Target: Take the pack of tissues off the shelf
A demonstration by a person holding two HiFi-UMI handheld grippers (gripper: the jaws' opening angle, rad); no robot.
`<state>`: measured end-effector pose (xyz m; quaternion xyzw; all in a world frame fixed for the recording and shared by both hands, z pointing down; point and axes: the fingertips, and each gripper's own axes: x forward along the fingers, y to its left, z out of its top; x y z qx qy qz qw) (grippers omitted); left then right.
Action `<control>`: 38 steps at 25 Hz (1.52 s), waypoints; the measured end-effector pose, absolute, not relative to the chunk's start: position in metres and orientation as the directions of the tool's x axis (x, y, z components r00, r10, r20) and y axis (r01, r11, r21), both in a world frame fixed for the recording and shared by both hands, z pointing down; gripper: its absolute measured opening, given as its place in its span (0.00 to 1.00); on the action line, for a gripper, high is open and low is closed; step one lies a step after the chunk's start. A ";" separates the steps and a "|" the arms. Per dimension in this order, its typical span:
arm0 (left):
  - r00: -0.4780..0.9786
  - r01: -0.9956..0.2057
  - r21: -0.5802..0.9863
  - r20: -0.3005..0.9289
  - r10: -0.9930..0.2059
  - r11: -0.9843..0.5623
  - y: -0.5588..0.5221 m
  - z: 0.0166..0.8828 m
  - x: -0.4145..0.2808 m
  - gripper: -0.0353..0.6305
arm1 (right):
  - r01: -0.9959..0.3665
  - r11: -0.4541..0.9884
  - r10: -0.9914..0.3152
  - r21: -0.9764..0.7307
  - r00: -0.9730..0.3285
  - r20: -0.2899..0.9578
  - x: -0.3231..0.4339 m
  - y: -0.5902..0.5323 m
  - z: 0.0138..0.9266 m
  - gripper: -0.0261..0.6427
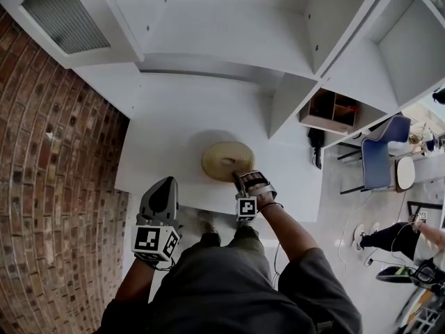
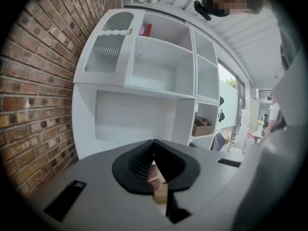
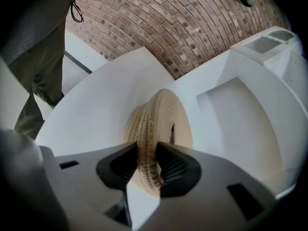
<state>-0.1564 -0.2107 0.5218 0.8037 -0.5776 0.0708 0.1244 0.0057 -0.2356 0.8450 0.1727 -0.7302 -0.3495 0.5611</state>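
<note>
Seemingly nothing is done yet: the left gripper (image 2: 154, 153) is closed and empty, the basket (image 1: 226, 160) rim is pinched by the right gripper (image 3: 147, 165), and the likely tissue pack (image 2: 145, 29) is seen on the top shelf (image 2: 161, 41).

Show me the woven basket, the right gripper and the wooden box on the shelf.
woven basket (image 1: 224, 158): head view, its woven top.
right gripper (image 3: 147, 150): right gripper view, between the jaw tips, shut on the basket's rim.
wooden box (image 2: 202, 127): left gripper view, its front side.
</note>
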 end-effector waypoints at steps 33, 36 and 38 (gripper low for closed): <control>0.370 -0.927 0.133 0.189 -0.910 -0.350 -0.217 0.507 -0.133 0.06 | -0.491 0.808 -0.565 0.326 -0.488 0.665 0.036 -0.235 0.721 0.42; 0.379 -0.924 0.131 0.186 -0.907 -0.359 -0.217 0.506 -0.130 0.06 | -0.588 0.766 -0.604 0.260 -0.518 0.605 0.045 -0.233 0.689 0.42; 0.385 -0.922 0.128 0.182 -0.905 -0.366 -0.219 0.506 -0.127 0.06 | -0.638 0.739 -0.628 0.216 -0.536 0.564 0.053 -0.232 0.668 0.42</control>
